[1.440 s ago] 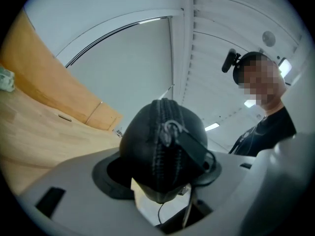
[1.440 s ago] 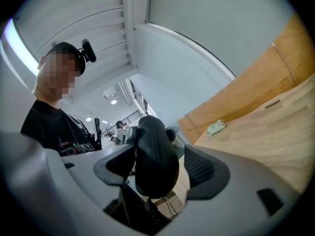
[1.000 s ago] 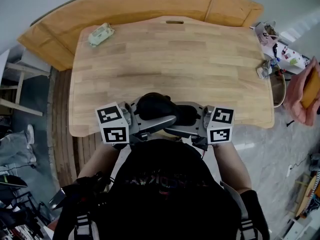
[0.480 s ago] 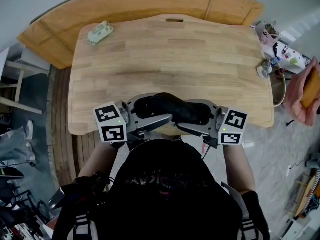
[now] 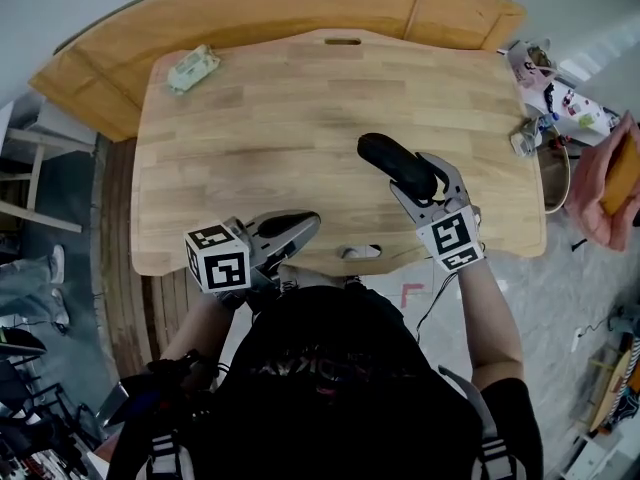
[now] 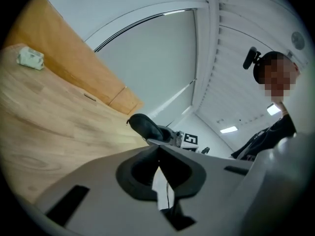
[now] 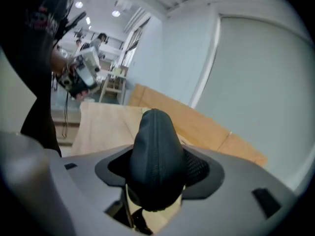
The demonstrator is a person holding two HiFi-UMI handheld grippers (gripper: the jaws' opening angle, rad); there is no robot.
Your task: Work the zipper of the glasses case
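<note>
My right hand-held gripper [image 5: 428, 186] pinches the black glasses case [image 5: 392, 160] by its near end, with the pads pressed against its two sides. The case points away toward 10 o'clock over the desk [image 5: 300, 118], at about 3 o'clock from the desk's middle. In the right gripper view its zipper seam [image 7: 155, 156] runs lengthwise, facing me. My left hand-held gripper [image 5: 300, 226] is at the desk's near edge, around 7 o'clock. Its jaws have just been closing and are now pressed together on nothing. A small pale green thing [image 5: 193, 68] lies at 11 o'clock, well apart.
</note>
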